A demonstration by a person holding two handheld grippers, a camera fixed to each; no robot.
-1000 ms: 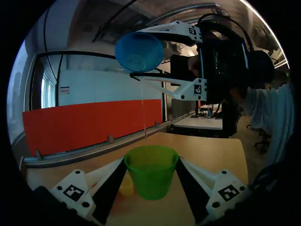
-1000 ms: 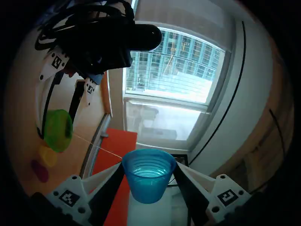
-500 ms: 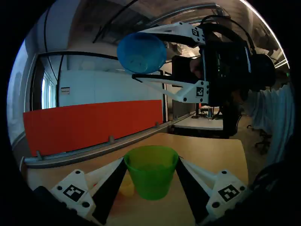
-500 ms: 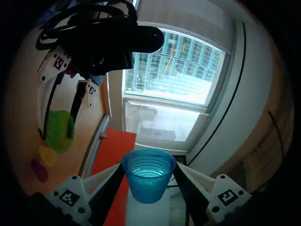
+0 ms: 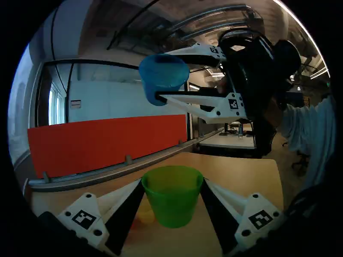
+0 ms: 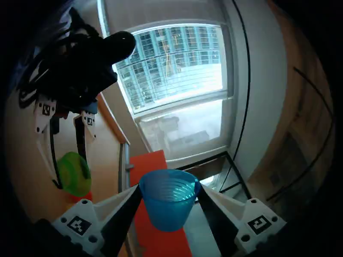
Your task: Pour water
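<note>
Left gripper view: left claw (image 5: 172, 190) is clamped on the green cup (image 5: 172, 197), one finger on each side wall, cup upright w/ its mouth up. It sits low over the near part of the wooden bench (image 5: 244, 171); can't tell if its base touches the top. A small yellow object (image 5: 145, 214), blurred, lies on the bench just left of the cup, partly behind it.

Up high and farther off, right claw (image 5: 165, 77) grips the blue cup (image 5: 163, 81), fingers above and below it. The cup is roughly upright w/ a slight tilt, well above the green cup and a bit left of it. A pale sleeve (image 5: 306, 128) shows at far right behind that claw. An orange partition (image 5: 107, 139) runs along the far edge of the bench.

Right gripper view: blue cup (image 6: 168, 199) is pinched between the right claw's fingers, both pressing on its sides, open mouth facing the camera. Green cup (image 6: 73, 173) shows far left, between the left claw's fingers, over the bench. A big window (image 6: 176, 73) w/ blinds is beyond.
</note>
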